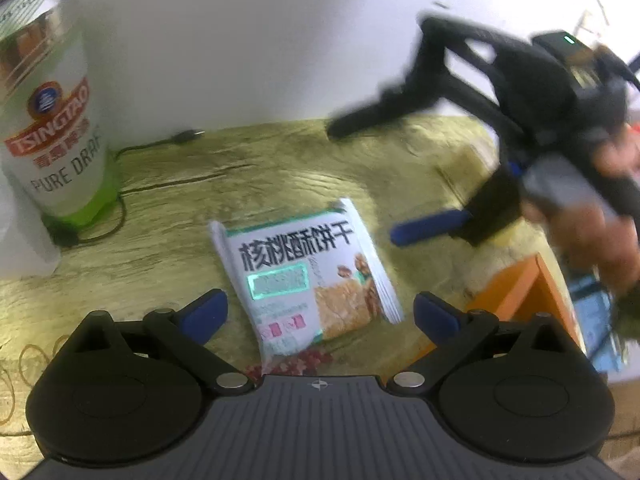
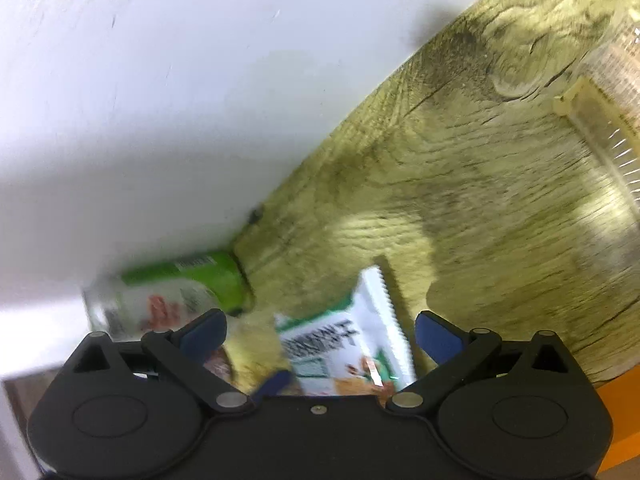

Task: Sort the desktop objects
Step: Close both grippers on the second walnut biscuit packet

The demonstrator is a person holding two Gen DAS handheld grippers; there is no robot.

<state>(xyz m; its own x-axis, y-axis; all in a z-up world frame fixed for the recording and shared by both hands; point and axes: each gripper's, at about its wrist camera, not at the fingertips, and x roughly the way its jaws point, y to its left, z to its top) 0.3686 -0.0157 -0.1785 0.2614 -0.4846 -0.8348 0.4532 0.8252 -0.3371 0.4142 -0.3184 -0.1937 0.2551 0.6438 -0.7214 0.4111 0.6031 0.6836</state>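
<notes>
Here we are lining up the left tool [image 1: 320,312], its jaws spread wide, on the flat white-and-green foil biscuit packet [image 1: 306,276] lying on the green wood-grain worktop [image 1: 280,160]. Beyond the packet to its right, the right tool [image 1: 368,176] is hanging empty and spread. We are judging a low, level approach onto the packet's edge best, since its foil looks slippery.

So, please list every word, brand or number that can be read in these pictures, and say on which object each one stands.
"TSINGTAO": red band on the beer can.
"PURE DRAF": below it on the can, cut off at the curve.
"核桃酥饼干": large black characters on the biscuit packet.
Small print on the packet and the Chinese line on the can: too blurred.
Right wrist view: all print too blurred to read.
</notes>
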